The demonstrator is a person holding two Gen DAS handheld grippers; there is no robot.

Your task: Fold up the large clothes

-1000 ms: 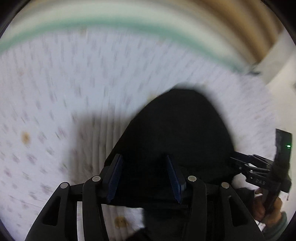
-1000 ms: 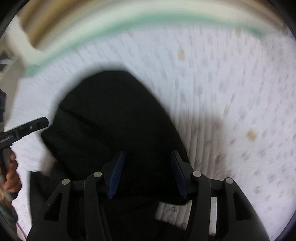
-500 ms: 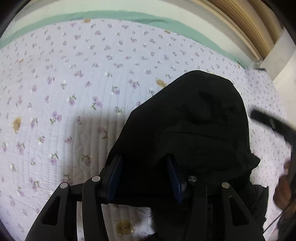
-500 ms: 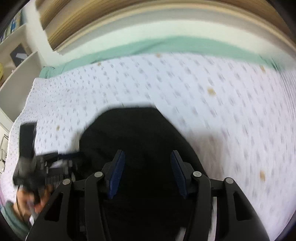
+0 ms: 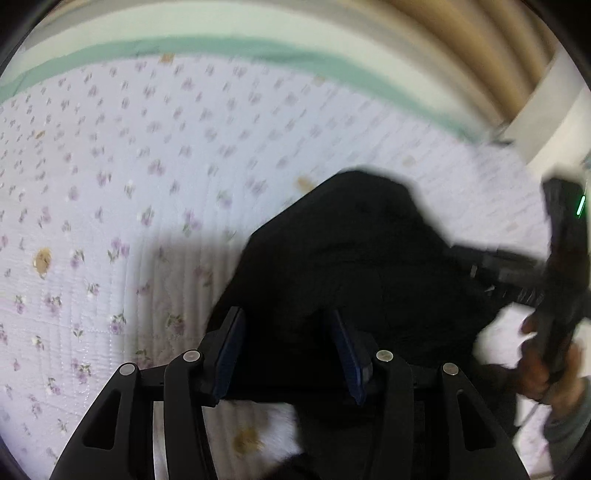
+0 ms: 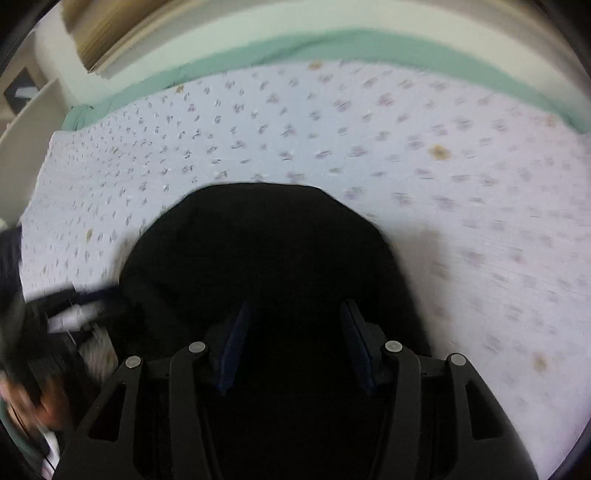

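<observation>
**A:** ok so no boxes or baskets anywhere here, the only thing "holding" anything is the claws. In the left wrist view the left gripper (image 5: 288, 350) has its blue-padded fingers (image 5: 231, 350) about half apart, with a bunch of the black fabric garment (image 5: 343, 258) filling the gap between them. It looks gripped, cloth runs right through the pads.

**B:** same on the other cam. The right gripper (image 6: 295, 343) is at a middling width too, and the black fabric garment (image 6: 258, 251) is packed between its pads and bulges out ahead of them. So the clothing hangs from both claws, bunched, over the bed.

**A:** surface is the white quilted bedspread with small purple flowers (image 5: 110, 184), with a mint-green sheet edge (image 5: 184, 46) along the far side. Beyond that is a pale wall and some tan slatted stuff (image 5: 480, 33) at the upper right, too blurry to name.

**B:** the right cam shows the same bedspread (image 6: 461, 184) and a white shelf-like edge (image 6: 33, 110) at the far left.

**A:** at the right edge of the left view the other gripper (image 5: 517, 269) pokes into the cloth, with a hand (image 5: 546, 369) on its handle and a green light above.

**B:** everything is motion-smeared btw.
</observation>
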